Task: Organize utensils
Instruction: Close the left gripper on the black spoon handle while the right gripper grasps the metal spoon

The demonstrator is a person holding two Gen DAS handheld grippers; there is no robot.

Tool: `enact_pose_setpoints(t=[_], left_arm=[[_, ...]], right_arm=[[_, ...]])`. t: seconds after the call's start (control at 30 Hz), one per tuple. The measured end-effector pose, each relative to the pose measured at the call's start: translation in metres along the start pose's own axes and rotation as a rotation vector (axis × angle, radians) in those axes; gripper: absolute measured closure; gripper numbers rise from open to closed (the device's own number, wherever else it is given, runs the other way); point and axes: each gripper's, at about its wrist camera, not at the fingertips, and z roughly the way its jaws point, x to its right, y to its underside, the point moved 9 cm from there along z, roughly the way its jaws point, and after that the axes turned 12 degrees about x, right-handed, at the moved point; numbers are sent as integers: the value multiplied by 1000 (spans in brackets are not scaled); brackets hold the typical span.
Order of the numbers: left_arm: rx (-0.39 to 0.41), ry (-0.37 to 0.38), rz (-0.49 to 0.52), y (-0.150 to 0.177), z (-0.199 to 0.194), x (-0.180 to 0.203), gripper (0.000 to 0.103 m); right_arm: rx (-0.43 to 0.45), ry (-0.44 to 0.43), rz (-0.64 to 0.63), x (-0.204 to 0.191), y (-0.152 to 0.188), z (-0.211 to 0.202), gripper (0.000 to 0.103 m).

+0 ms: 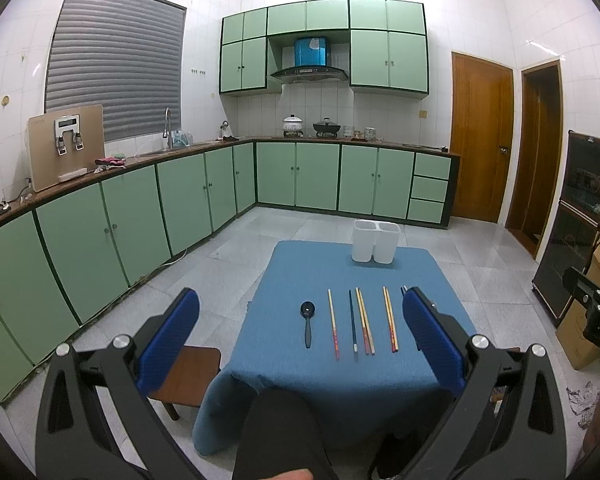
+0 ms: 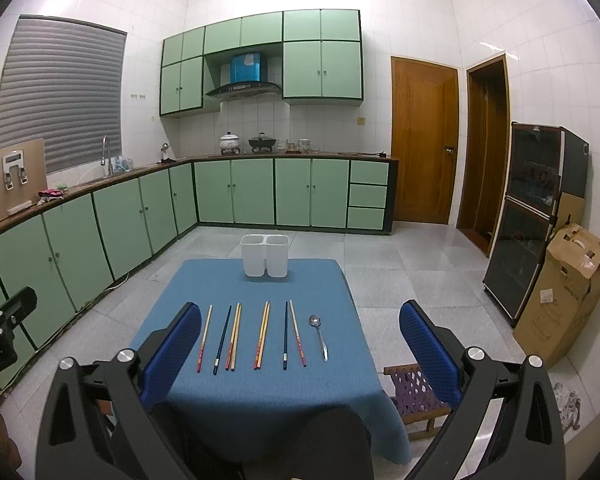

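Note:
A low table with a blue cloth (image 1: 288, 356) (image 2: 332, 280) holds a row of utensils. In the left wrist view lie a black spoon (image 1: 307, 322), several chopsticks (image 1: 363, 326) and a dark blue chopstick (image 1: 352, 325). In the right wrist view lie the chopsticks (image 2: 262, 334) and a metal spoon (image 2: 319, 335). A white two-compartment holder (image 1: 375, 246) (image 2: 265, 255) stands empty at the table's far edge. My left gripper (image 1: 300, 336) is open and empty, held back above the table's near side. My right gripper (image 2: 300, 342) is open and empty, likewise.
A wooden stool (image 1: 188, 376) stands left of the table, and a woven stool (image 2: 416, 396) on its right. Green cabinets (image 1: 140, 216) line the left and back walls. A dark glass cabinet (image 2: 532, 216) and a cardboard box (image 2: 560, 292) stand on the right.

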Motion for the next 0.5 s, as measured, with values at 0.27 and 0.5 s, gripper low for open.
enact_pose_setpoints(t=[0.27, 0.5], left_arm=[[-47, 7, -4, 8, 17, 2, 5], [-167, 28, -56, 41, 65, -12, 5]], right_arm=[[-25, -10, -4, -2, 7, 13, 6], [-37, -37, -43, 3, 32, 48, 6]])
